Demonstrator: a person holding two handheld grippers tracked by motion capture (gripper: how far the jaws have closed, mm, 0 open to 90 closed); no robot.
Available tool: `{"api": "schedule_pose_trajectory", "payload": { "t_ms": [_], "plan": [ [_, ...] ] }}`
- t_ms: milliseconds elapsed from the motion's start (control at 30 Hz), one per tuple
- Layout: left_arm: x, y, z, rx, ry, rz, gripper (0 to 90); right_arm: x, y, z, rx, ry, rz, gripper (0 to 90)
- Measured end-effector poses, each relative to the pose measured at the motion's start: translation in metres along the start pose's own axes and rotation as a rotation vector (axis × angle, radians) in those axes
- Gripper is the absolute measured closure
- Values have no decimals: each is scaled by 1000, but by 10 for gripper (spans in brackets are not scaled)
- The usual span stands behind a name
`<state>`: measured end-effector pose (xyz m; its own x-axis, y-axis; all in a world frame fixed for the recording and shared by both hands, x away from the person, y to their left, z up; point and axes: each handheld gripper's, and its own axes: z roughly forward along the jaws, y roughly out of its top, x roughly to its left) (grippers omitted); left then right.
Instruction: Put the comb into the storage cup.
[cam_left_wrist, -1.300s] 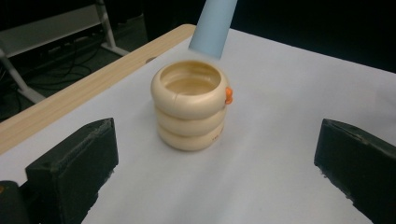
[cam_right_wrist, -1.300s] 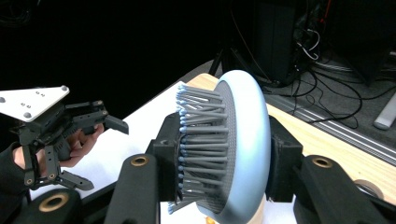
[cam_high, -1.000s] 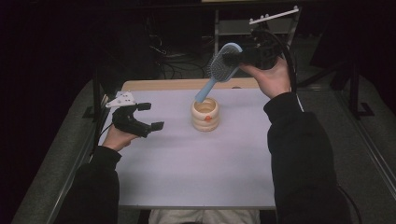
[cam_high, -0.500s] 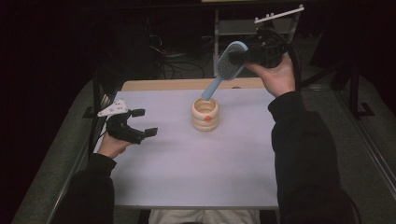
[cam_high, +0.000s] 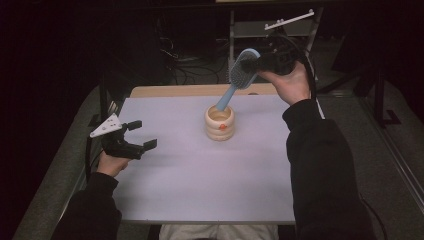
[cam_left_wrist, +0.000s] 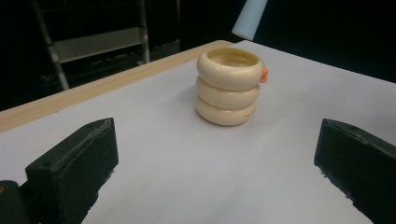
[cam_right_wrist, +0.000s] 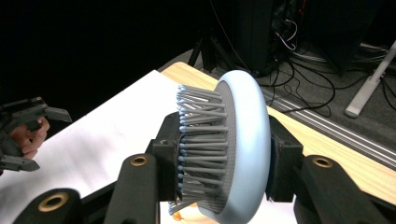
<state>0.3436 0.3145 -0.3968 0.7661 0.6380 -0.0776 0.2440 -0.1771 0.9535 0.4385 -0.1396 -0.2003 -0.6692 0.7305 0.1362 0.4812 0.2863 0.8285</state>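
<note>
Right gripper (cam_high: 261, 63) is clamping the brush (cam_high: 241, 75) by its head, one jaw on the bristles and one on the back (clear in the right gripper view, brush (cam_right_wrist: 233, 149)); it's holding it tilted above the back of the table (cam_high: 200, 200), handle slanting down with its tip sitting just over the mouth of the cup (cam_high: 220, 122), not yet inside as far as I can tell; in the left gripper view the handle end is hanging above and behind the rim of the cup (cam_left_wrist: 229, 86); the brush has barely shifted over the last second; what's changed is the left gripper (cam_high: 141, 135), which has been dropping and sliding back along the table's left side, jaws wide apart and holding nothing, well clear of the cup; so it's getting out of the way rather than steadying the cup; the insertion looks like a one-handed job, and the cup could tip if the handle catches the rim.
</note>
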Motion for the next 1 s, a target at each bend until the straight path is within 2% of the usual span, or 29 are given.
{"api": "schedule_pose_trajectory", "payload": {
  "t_ms": [67,200,300,367,500,633,1000],
  "plan": [
    [2,-4,-2,-4,3,-17,0,0,-1,2,3,2,3,552],
    [4,-11,-7,1,17,-16,0,0,-2,5,8,1,1,552],
    [5,-17,-12,-4,26,-32,0,0,-3,7,15,-4,-2,552],
    [6,-21,-14,10,42,-39,0,-1,-5,10,25,-3,2,552],
    [8,-25,-18,-1,59,-48,0,-2,-8,15,34,-7,-7,552],
    [7,-28,-20,-9,60,-62,0,-4,-12,22,47,-14,-7,552],
    [6,-33,-22,2,55,-63,0,-6,-17,39,53,-9,-2,552]
  ]
}}
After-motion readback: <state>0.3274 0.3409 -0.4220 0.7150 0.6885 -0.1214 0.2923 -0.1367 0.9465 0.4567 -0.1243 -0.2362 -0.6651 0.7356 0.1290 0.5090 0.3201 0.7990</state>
